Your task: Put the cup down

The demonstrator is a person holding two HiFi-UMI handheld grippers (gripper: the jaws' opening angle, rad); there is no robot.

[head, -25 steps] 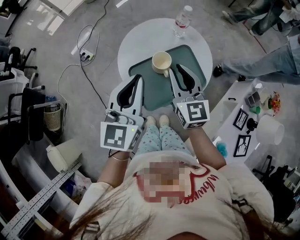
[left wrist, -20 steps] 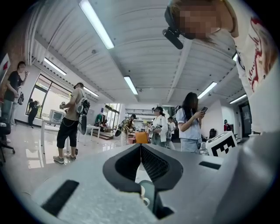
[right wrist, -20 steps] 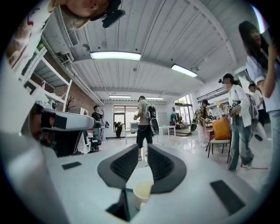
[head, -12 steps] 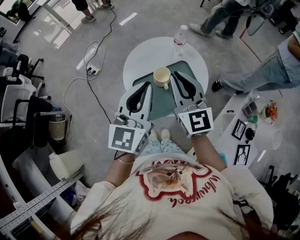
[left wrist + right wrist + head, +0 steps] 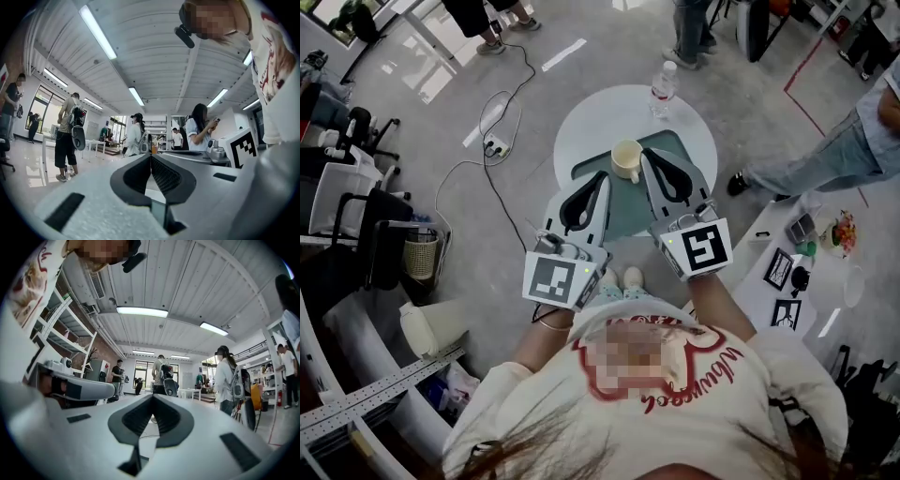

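Head view: the cup (image 5: 626,159) stands upright on the green mat (image 5: 628,208) of the round white tabletop (image 5: 591,131), in the upper middle of the frame, with a water bottle (image 5: 663,90) at the far edge behind it. Over the last second the cup keeps its spot on the mat. What changes is the view itself, which draws back, so the tabletop sits smaller in the frame and more of the floor and the people walking by comes in at the top.

The left gripper (image 5: 602,178) and right gripper (image 5: 649,156) hang over the near half of the mat, either side of the cup. The right one's tip appears just beside the handle, though whether it touches I cannot tell from above. Each gripper view shows its jaws pressed together with nothing between them, aimed at the room and ceiling lights, not at the tabletop.

I'd judge the cup is already down and released, so the task looks finished.
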